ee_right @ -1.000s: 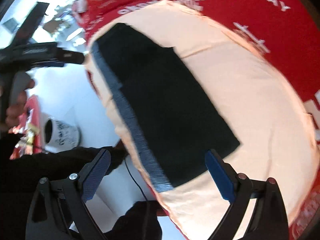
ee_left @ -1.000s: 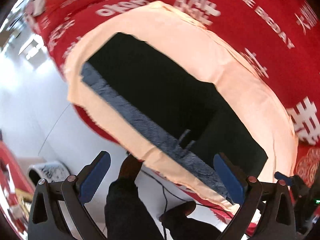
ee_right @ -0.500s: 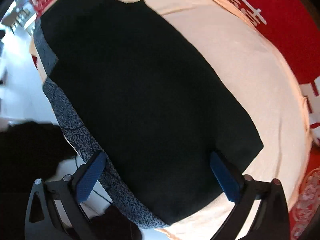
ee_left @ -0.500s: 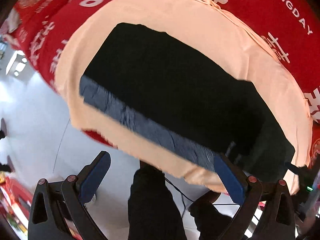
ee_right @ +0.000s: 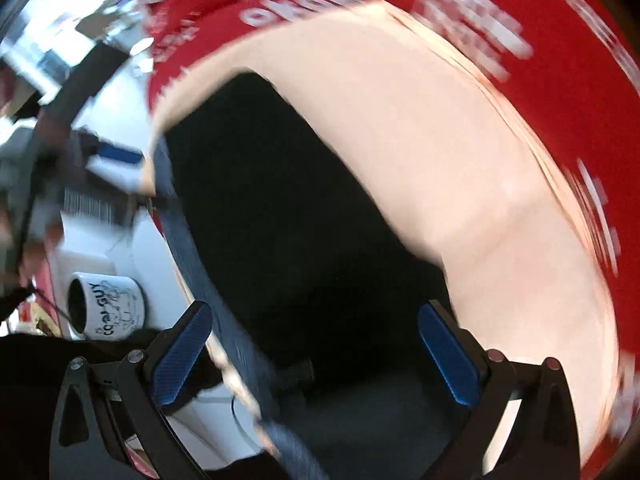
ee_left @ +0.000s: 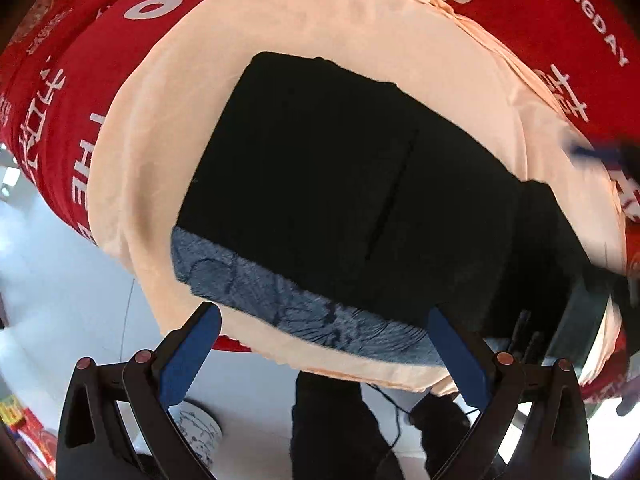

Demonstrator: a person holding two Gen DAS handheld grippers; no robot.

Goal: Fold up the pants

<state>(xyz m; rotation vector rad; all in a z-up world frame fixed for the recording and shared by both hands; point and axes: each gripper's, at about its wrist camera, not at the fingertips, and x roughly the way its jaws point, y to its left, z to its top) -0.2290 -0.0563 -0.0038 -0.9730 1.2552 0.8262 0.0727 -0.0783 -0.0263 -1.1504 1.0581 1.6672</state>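
Observation:
Folded black pants (ee_left: 340,184) lie flat on a peach cloth (ee_left: 320,32), their grey speckled waistband (ee_left: 260,288) along the near table edge. My left gripper (ee_left: 322,320) hangs open above the waistband with nothing between its blue pads. In the blurred right wrist view the pants (ee_right: 280,240) fill the middle, with the waistband (ee_right: 180,232) running down the left. My right gripper (ee_right: 314,312) stands wide open over the dark cloth and holds nothing. The right gripper (ee_left: 592,152) shows as a blue blur at the pants' far right end.
A red tablecloth (ee_left: 540,20) with white lettering lies under the peach cloth. Below the table edge are a white floor, a printed white mug (ee_right: 104,308), a thin cable and a person's dark legs (ee_left: 332,420). The left gripper's blue pad (ee_right: 116,154) shows at the left.
The left gripper has come down and sideways, so the pants look larger and more centred. The right gripper has swept fast across the pants, and its picture is now blurred. Both stay open.

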